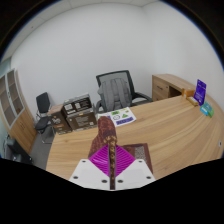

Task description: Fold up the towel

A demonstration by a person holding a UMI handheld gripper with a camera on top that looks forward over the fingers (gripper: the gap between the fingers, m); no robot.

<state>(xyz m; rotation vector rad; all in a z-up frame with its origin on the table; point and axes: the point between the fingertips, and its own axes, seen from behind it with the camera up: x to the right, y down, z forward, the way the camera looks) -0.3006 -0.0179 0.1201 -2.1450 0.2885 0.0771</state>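
My gripper is shut on a brown-red towel. A narrow edge of the cloth is pinched between the two magenta pads and runs up past the fingertips. More of the towel shows just right of the fingers, low over the wooden desk. How the towel lies beneath the fingers is hidden.
The desk is L-shaped and stretches ahead and to the right. A small box sits on it beyond the towel. A blue item and a teal thing stand far right. A grey office chair is behind the desk, and shelves stand at the left.
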